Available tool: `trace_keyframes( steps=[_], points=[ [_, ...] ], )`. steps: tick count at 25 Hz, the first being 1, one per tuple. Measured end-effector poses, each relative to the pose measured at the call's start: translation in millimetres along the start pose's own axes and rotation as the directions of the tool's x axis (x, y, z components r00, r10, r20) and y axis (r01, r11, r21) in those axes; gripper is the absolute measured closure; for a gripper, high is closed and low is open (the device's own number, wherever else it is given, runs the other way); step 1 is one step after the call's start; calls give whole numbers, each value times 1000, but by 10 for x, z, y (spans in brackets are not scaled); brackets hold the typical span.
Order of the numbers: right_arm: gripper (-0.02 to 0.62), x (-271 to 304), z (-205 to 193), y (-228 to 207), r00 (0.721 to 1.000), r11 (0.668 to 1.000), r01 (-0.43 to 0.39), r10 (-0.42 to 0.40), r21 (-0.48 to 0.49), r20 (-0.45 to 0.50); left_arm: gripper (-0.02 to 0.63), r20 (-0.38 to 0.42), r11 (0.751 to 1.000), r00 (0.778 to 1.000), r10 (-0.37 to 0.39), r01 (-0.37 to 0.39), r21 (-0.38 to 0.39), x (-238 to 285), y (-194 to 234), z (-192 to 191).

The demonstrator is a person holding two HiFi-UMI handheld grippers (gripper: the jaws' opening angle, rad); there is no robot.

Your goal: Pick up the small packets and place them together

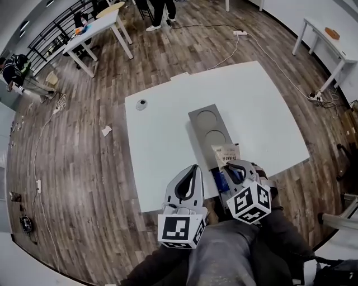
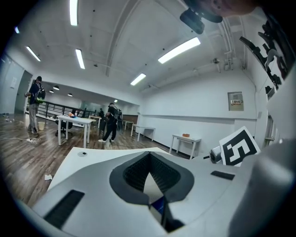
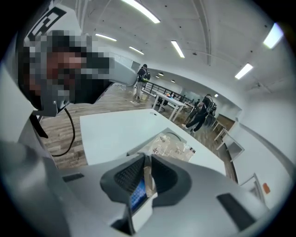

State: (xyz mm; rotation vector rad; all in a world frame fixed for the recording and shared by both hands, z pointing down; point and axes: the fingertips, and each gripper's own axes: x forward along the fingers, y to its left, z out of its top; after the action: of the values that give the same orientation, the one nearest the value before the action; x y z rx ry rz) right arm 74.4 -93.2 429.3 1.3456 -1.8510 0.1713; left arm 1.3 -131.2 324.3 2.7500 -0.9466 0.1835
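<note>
Left tool (image 1: 194, 167) (image 2: 149, 155): grey two-jaw piece with a marker cube, held low over the near edge of the worktop. Its jaw tips are together with nothing between them.

Right tool (image 1: 240, 165) (image 3: 147, 159): same build, just beside the left one. It is clamped on a thin blue-faced packet (image 1: 220, 180) (image 3: 138, 195) with a pale edge, which stands on edge between the pads.

Beige printed packet (image 1: 225, 153) (image 3: 174, 147): flat and crinkled, lying on the near end of the tray, just beyond the right tool. Whether it touches the held packet cannot be told.

Grey rectangular tray (image 1: 211, 127): flat metal-looking piece with two round recesses in a row. It lies lengthwise on the worktop and runs away from the person.

White worktop (image 1: 162, 139): a large square top that carries the tray.

Small round grey object (image 1: 141, 104) (image 2: 82, 153): sits alone near the far left corner of the worktop, well apart from the tray.

Wood-plank floor (image 1: 72, 167): a scrap of white paper (image 1: 106, 130) lies left of the worktop, and white cables trail across the boards.

White side table (image 1: 100, 28): at the far left, with small things on it. Another person (image 1: 159, 14) stands beyond it.
</note>
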Motion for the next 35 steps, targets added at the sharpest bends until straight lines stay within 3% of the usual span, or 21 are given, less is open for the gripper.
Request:
trace_keyframes(
  steps=[7, 17, 23, 30, 35],
  points=[
    [543, 494, 150, -361, 997, 997, -77, 77, -31, 4, 612, -74, 995, 993, 95, -98, -34, 183, 243, -208],
    [518, 895, 10, -379, 985, 988, -156, 157, 16, -71, 612, -113, 985, 982, 152, -160, -65, 219, 550, -351],
    [449, 832, 7, -377, 991, 991, -125, 127, 42, -50, 612, -104, 987, 985, 139, -146, -63, 143, 556, -353],
    [446, 524, 60, -364, 998, 996, -56, 56, 62, 0, 612, -75, 995, 993, 91, -94, -35, 22, 400, -258],
    [446, 228, -124, -307, 1000, 994, -1, 1, 105, -6, 612, -58, 1000, 998, 25, -26, -12, -46, 157, -221]
  ],
)
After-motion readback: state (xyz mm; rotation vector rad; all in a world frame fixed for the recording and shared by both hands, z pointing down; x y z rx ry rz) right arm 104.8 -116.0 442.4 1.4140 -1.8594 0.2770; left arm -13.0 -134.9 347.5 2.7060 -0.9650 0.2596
